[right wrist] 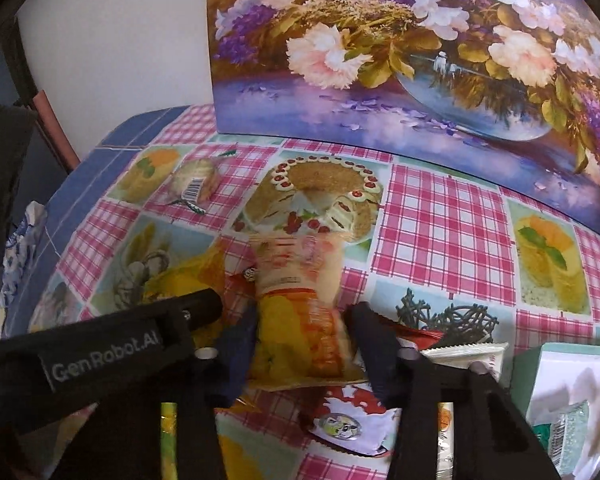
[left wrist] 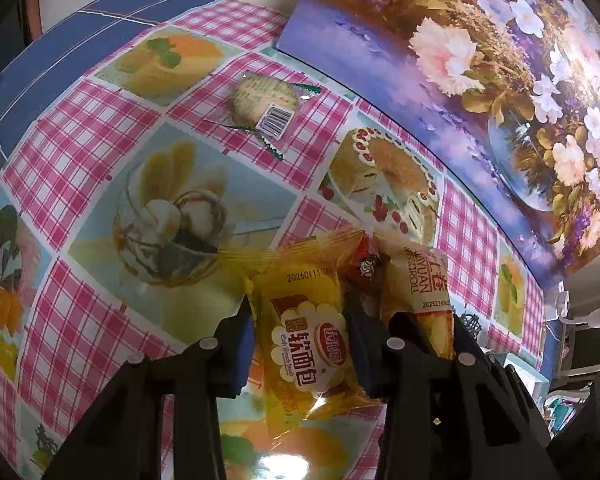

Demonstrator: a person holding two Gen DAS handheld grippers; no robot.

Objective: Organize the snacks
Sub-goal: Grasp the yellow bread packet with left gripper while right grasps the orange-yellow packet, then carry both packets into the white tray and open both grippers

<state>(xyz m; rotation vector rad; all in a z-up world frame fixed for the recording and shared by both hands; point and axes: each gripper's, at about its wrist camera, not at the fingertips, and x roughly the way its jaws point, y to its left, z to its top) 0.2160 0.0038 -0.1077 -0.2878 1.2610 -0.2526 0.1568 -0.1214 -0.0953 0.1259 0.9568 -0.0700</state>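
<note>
While its jaws clamp a yellow soft-bread packet, the left gripper hovers low over the counter. At the packet's 2 o'clock, touching it, the right gripper pinches an egg-roll packet (print blurred in the right wrist view) between its own jaws. Small wrappers lie beneath. Farther off, at 11 o'clock, a clear-wrapped round biscuit lies alone before a flower painting.
</note>
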